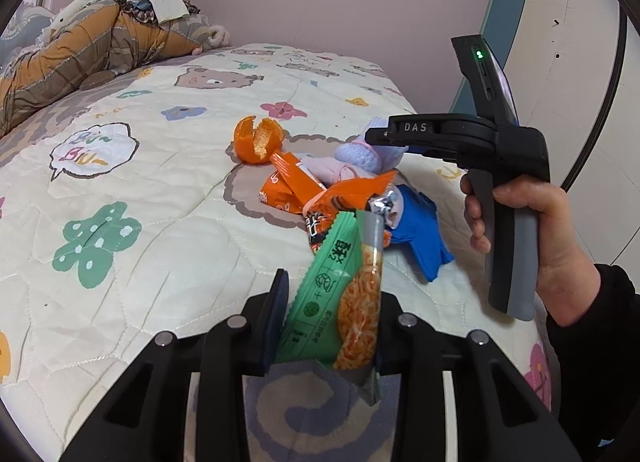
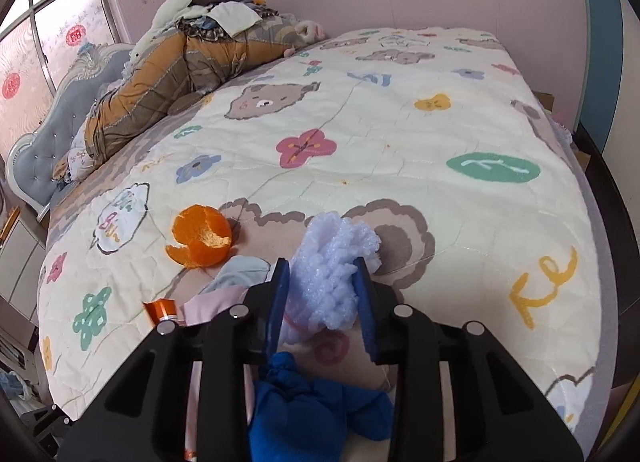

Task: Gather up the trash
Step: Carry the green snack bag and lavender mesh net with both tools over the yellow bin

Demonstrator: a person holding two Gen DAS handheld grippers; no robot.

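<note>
My left gripper (image 1: 330, 302) is shut on a green snack wrapper (image 1: 340, 302) and holds it above the bed. Beyond it lies a trash pile: orange peel (image 1: 256, 140), orange wrappers (image 1: 304, 186), a blue glove (image 1: 420, 234) and a pale purple foam net (image 1: 360, 154). My right gripper (image 2: 322, 282) is shut on the purple foam net (image 2: 332, 262); it also shows in the left wrist view (image 1: 384, 136), over the pile. The orange peel (image 2: 202, 240) lies left of it, the blue glove (image 2: 316, 402) under it.
The cartoon quilt (image 2: 360, 122) covers the bed. A folded brown duvet with clothes (image 2: 168, 70) lies at the far left by the grey headboard (image 2: 44, 130). The bed's edge runs along the right, near a white and blue wall (image 1: 560, 42).
</note>
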